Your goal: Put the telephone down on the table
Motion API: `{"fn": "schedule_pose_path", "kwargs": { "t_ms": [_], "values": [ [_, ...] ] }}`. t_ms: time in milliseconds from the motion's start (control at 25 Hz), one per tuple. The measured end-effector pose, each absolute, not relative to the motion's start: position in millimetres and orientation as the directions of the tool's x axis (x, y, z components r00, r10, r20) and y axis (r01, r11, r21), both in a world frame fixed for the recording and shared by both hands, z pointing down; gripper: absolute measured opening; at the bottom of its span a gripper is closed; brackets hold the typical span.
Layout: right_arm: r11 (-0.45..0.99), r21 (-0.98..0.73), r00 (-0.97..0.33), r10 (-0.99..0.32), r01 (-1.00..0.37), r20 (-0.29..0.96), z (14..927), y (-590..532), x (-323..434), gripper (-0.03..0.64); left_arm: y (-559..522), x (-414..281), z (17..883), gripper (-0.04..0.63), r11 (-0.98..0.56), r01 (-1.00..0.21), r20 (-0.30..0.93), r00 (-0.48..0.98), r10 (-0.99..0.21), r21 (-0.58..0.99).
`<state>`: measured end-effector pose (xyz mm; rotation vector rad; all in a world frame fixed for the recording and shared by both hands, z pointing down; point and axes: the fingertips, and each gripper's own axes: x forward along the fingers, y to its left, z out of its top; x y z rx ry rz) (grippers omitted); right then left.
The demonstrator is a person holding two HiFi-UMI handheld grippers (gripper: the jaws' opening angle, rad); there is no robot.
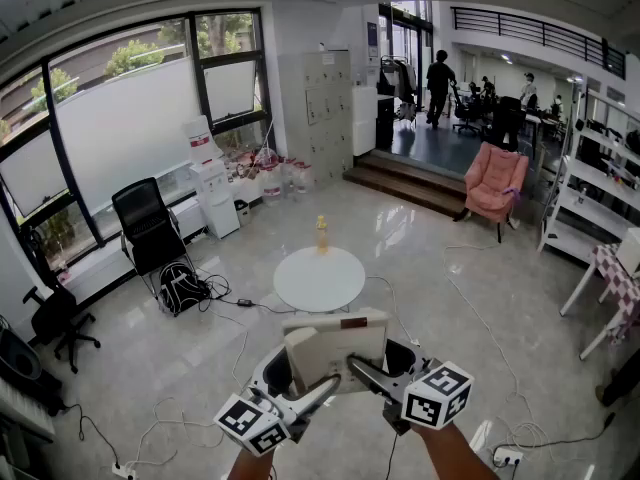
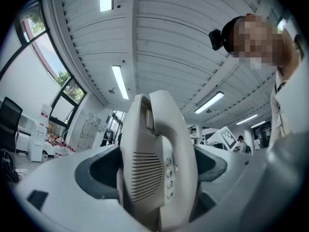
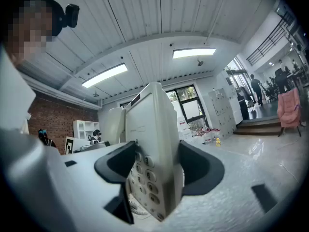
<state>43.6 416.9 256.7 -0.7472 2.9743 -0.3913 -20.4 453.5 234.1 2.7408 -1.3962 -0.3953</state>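
Note:
A cream desk telephone (image 1: 335, 346) hangs in the air in front of me, held from both sides. My left gripper (image 1: 292, 370) is shut on its handset end; in the left gripper view the handset (image 2: 161, 144) stands upright between the dark pads (image 2: 96, 170). My right gripper (image 1: 385, 364) is shut on the keypad end, and the right gripper view shows the telephone's keypad (image 3: 147, 175) and a coiled cord between the jaws. A round white table (image 1: 320, 286) stands on the floor just beyond the telephone.
A yellow bottle (image 1: 321, 234) stands at the table's far edge. Cables run across the shiny floor (image 1: 190, 408). A black office chair (image 1: 148, 226) and a backpack sit to the left, a pink armchair (image 1: 496, 180) to the far right, with steps behind.

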Motion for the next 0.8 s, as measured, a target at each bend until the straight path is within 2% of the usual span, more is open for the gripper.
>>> {"fn": "schedule_pose_path", "kwargs": {
  "t_ms": [800],
  "values": [
    [0.831, -0.266, -0.865, -0.500, -0.489, 0.029, 265, 404, 34, 0.262, 438, -31, 243, 0.416, -0.620, -0.767, -0.197, 0.591, -0.782, 0.163]
  ]
}}
